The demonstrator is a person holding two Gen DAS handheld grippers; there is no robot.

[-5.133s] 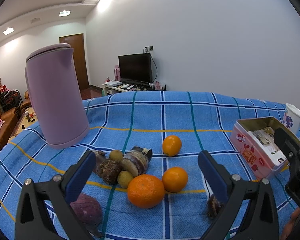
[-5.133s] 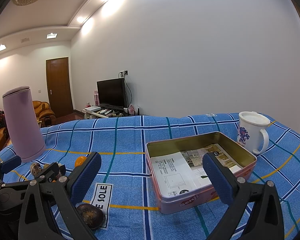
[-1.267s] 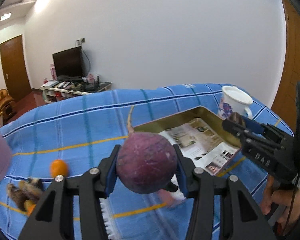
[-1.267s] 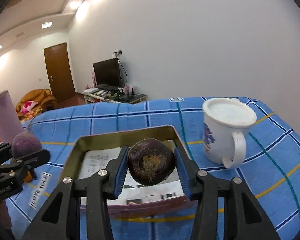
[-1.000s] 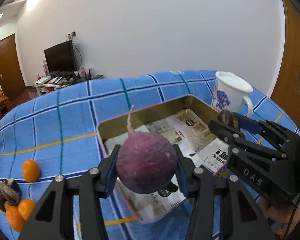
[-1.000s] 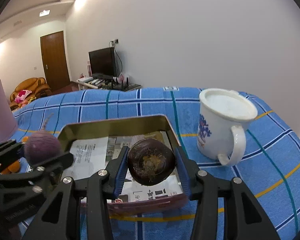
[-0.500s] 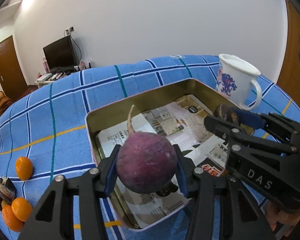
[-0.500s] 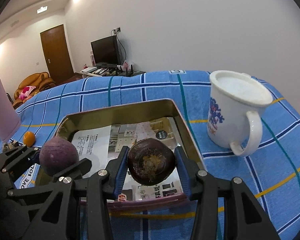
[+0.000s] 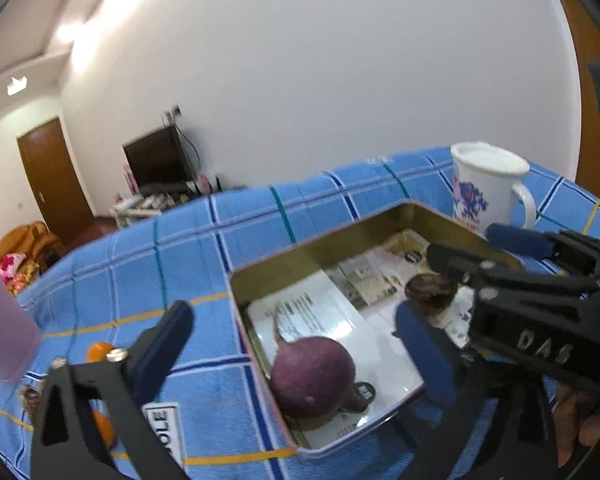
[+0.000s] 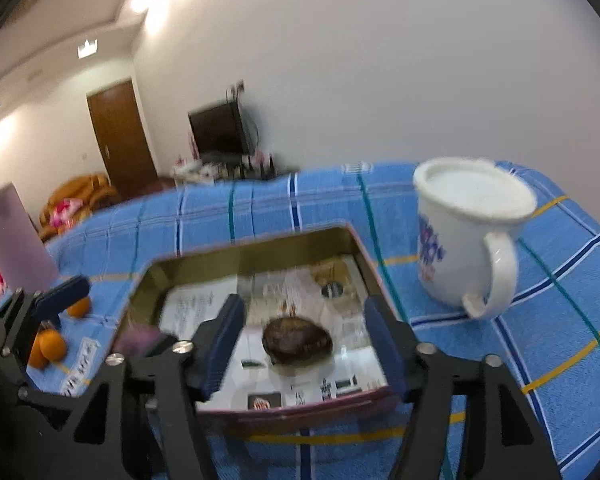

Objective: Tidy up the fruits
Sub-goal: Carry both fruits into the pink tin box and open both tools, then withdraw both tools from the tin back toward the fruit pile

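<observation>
A gold-lined tin (image 9: 320,246) lined with printed paper sits on the blue checked cloth. A round purple root vegetable (image 9: 313,376) lies in its near left corner. A dark brown fruit (image 10: 297,340) lies on the paper further right; it also shows in the left wrist view (image 9: 431,293). My left gripper (image 9: 296,354) is open above the purple one, not touching it. My right gripper (image 10: 304,344) is open, jaws on either side of the brown fruit with gaps. The tin also shows in the right wrist view (image 10: 256,254).
A white mug (image 10: 466,236) stands right of the tin. Oranges (image 9: 100,352) and other fruit lie on the cloth at the left, next to a purple kettle (image 10: 14,236). A paper label (image 9: 166,432) lies by the tin.
Both grippers have opened. The purple vegetable and the brown fruit have dropped from the jaws into the tin.
</observation>
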